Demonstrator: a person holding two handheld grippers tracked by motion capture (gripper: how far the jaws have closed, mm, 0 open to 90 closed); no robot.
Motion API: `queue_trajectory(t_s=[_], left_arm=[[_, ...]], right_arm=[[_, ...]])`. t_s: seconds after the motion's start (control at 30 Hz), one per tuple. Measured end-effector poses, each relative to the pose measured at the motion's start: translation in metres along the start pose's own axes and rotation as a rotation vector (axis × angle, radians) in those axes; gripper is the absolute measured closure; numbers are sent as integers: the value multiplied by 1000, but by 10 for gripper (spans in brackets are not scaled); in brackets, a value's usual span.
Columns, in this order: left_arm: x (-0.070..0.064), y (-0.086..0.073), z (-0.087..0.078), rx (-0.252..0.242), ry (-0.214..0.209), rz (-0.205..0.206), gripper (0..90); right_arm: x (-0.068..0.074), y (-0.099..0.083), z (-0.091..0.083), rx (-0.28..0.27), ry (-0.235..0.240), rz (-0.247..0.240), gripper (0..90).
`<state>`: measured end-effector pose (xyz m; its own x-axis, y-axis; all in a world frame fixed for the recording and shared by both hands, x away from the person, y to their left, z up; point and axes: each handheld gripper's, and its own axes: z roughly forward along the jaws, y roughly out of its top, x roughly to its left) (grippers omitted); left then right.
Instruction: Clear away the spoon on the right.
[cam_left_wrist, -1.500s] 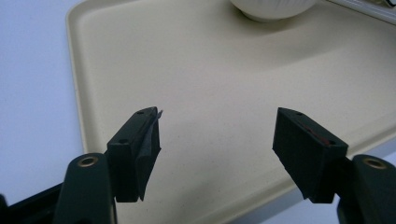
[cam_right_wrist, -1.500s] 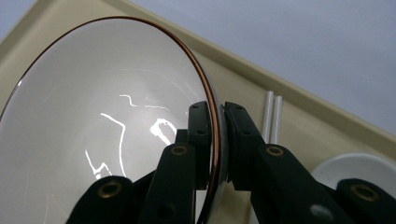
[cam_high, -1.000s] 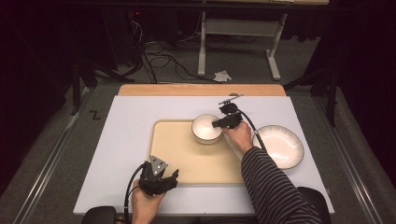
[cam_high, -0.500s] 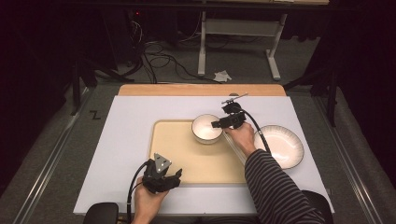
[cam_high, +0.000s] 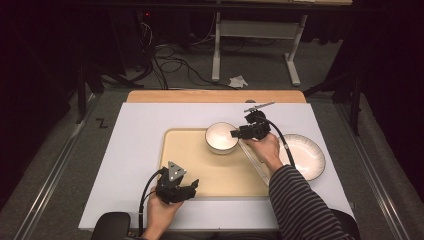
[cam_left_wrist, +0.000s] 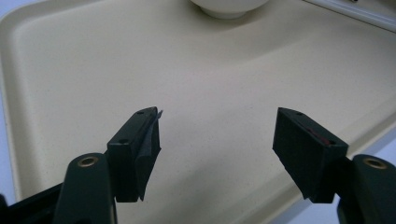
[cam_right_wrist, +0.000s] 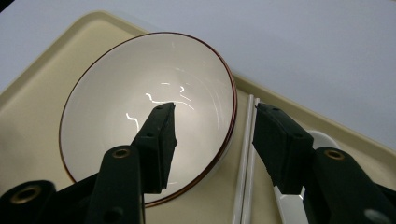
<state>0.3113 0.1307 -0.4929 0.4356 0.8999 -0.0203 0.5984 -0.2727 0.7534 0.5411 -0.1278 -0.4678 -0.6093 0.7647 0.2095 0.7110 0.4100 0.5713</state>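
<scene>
1. The white bowl stands upright at the far right corner of the beige tray. In the right gripper view, the bowl shows a thin dark red line around its rim and nothing inside it.
2. My right gripper is at the bowl's right edge. In the right gripper view, my right gripper has its jaws apart, straddling the rim: one jaw is over the inside of the bowl, the other is outside it. I cannot tell whether either jaw touches the rim. The jaws have hold of nothing.
3. A pair of white chopsticks lies on the tray just beside the bowl, under the outer jaw. A white spoon lies next to them.
4. A white plate rests on the white table, to the right of the tray and apart from the bowl.
5. My left gripper is at the tray's near edge, well apart from the bowl. In the left gripper view, my left gripper has its jaws wide apart above bare tray surface and holds nothing.
</scene>
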Motion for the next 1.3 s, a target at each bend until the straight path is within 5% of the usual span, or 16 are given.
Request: queue_trajectory(t_s=[0.43,0.63,1.17,1.3], left_arm=[[1,5,8,-3,-60,3,319],[5,9,12,-5,-93,-27,318],[3,19,21,-6,-109,-14,309],[4,21,23,-6,-118,-42,308]], right_arm=[[6,-10,-26,-67,1,-28,523],[7,-14,-41,-101,6,-33,551],[7,-35,-74,-139,5,-46,609],[5,-41,-79,-145,9,-44,618]])
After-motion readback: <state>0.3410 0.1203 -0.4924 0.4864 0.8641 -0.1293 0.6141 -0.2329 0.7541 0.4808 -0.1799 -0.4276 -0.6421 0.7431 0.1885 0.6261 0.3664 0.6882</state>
